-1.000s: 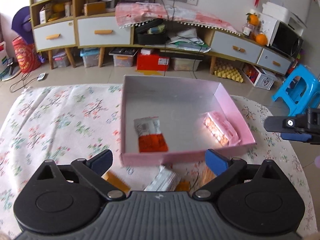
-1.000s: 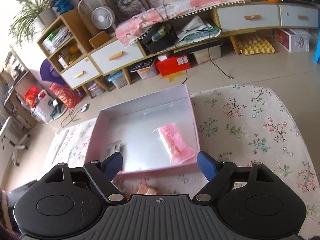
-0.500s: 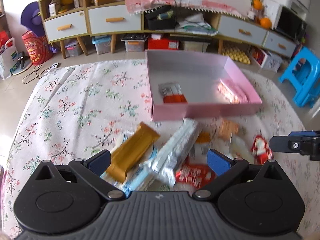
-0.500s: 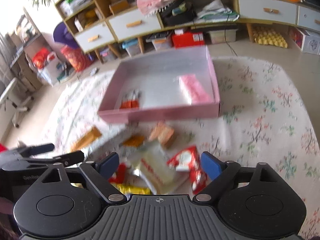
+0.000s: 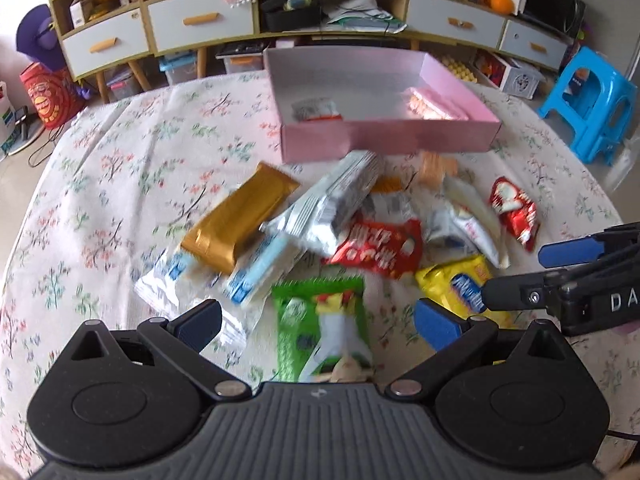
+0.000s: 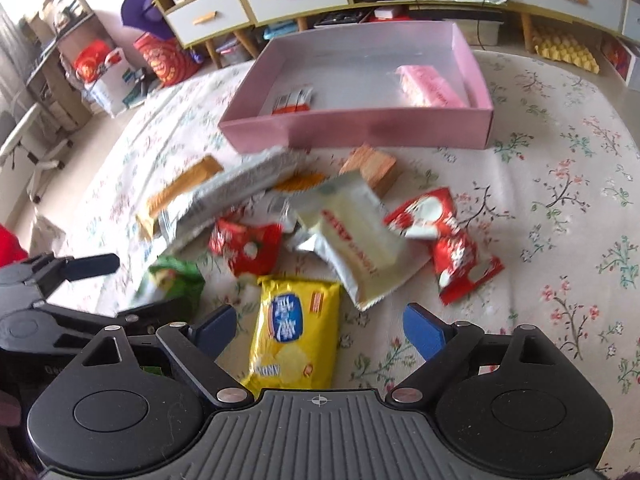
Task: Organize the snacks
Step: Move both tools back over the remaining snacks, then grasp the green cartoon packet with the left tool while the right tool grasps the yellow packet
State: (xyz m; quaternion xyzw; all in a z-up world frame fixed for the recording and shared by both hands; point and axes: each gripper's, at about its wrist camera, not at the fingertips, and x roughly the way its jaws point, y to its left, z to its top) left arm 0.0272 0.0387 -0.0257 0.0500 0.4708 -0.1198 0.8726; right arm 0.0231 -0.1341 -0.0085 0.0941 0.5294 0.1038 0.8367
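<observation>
A pink box (image 5: 384,142) (image 6: 360,130) sits at the far side of the floral cloth, holding a pink packet (image 6: 432,86) and a small red-and-white packet (image 6: 292,102). A pile of snacks lies in front of it. My left gripper (image 5: 318,322) is open over a green packet (image 5: 320,332). My right gripper (image 6: 320,330) is open over a yellow packet (image 6: 294,328), which also shows in the left wrist view (image 5: 460,284). Neither gripper holds anything.
The pile holds a gold bar (image 5: 240,220), a silver pack (image 5: 336,200), red packets (image 5: 376,248) (image 6: 448,240), a cream pack (image 6: 352,232) and blue-white packets (image 5: 256,272). A blue stool (image 5: 592,108) and low cabinets (image 5: 200,24) stand beyond the table.
Both grippers have pulled back from the pink box toward the near side. The snack pile has come into view below them. Both stay open.
</observation>
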